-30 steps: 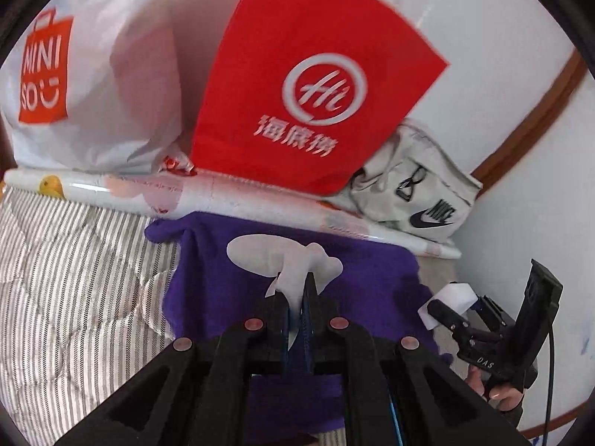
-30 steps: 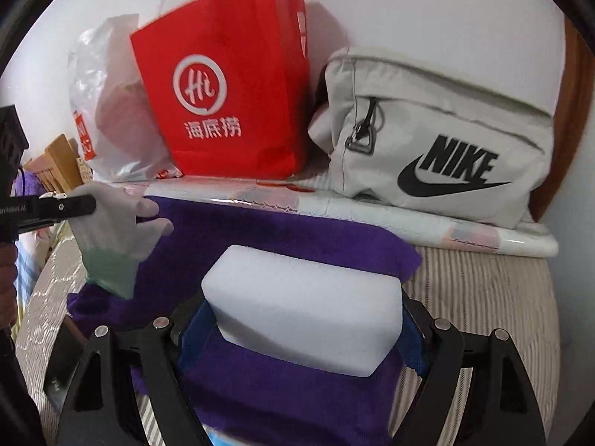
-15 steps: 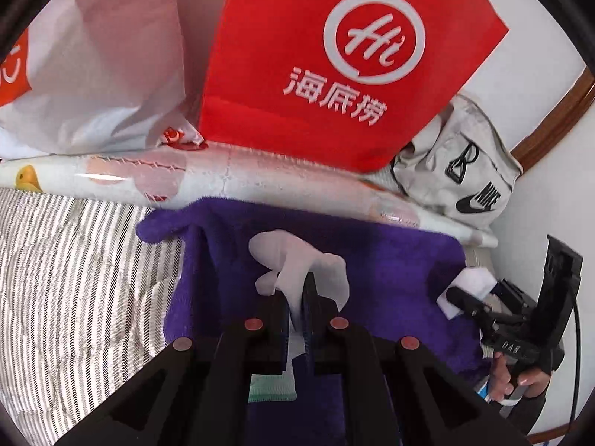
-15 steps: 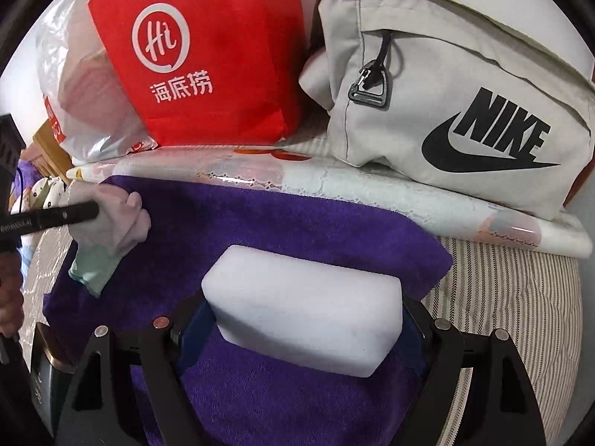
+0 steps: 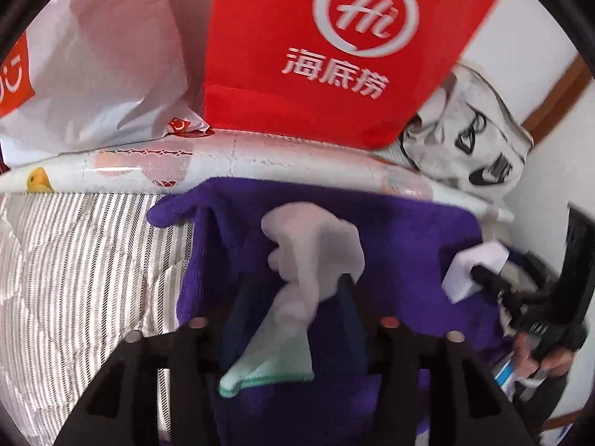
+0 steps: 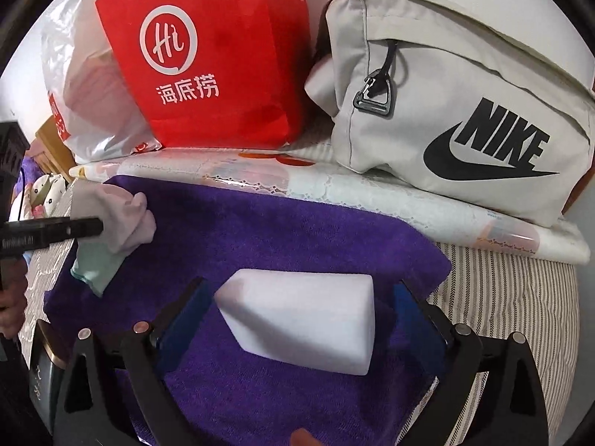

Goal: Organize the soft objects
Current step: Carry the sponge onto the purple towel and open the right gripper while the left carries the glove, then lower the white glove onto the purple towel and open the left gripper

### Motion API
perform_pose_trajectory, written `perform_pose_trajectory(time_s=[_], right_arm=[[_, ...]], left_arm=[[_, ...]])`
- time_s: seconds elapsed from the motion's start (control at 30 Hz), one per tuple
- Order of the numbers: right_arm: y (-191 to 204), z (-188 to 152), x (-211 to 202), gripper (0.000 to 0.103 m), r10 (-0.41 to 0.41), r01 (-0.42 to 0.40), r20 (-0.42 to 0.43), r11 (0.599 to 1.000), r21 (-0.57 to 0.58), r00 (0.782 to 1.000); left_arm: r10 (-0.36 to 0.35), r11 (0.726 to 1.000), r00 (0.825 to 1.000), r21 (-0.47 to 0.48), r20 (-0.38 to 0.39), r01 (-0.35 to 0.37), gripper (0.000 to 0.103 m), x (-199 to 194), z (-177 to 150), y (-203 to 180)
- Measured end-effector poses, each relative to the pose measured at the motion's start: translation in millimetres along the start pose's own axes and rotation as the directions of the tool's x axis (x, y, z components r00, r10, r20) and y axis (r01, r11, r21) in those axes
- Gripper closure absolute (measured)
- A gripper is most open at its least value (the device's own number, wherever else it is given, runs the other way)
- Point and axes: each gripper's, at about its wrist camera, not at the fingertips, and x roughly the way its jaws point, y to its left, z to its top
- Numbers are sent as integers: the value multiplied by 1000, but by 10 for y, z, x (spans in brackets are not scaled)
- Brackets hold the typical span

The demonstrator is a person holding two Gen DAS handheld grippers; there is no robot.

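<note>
Left gripper [image 5: 293, 297]: we see its jaws just opened, standing apart; the pale glove [image 5: 312, 256] lies between them, and we cannot tell if the right-hand finger still touches it.
Glove position: draped on the purple towel [image 5: 401, 230], teal cuff nearest the camera.
Right gripper [image 6: 297, 297]: we note jaws just widened, a gap on each side of the white sponge block [image 6: 305, 319]; no grip.
Sponge position: resting on the towel, between the blue pads.
Towel: spread on the striped bedding [image 6: 513, 297].
Background: red paper bag [image 6: 212, 52], grey Nike bag [image 6: 457, 104], white plastic bag [image 5: 93, 63] along the wall.
</note>
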Motion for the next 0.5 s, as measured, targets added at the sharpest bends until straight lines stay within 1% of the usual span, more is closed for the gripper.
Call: perform_pose_trajectory(time_s=[0.03, 0.1, 0.2, 0.27, 0.4, 0.5], right_arm=[[4, -1, -20, 6, -2, 2, 2, 1000, -1, 1000], [18, -8, -60, 6, -4, 4, 6, 1000, -7, 1000], [52, -24, -140, 6, -6, 6, 10, 1000, -14, 1000], [75, -46, -196, 6, 9, -9, 12, 1000, -19, 1000], [149, -124, -336, 6, 27, -26, 23, 999, -32, 999], [217, -199, -443, 6, 39, -38, 27, 998, -41, 999]], left_arm=[[-1, 1000, 1000, 14, 7, 1, 54, -8, -29, -32], [-32, 998, 999, 49, 8, 32, 54, -24, -93, -89], [-122, 990, 993, 67, 0, 121, 54, -46, -190, -109], [-156, 985, 988, 76, -15, 156, 54, -68, -244, -97], [-178, 981, 984, 74, -26, 180, 54, -181, -350, -36], [-166, 985, 986, 51, -18, 166, 54, -291, -432, 54]])
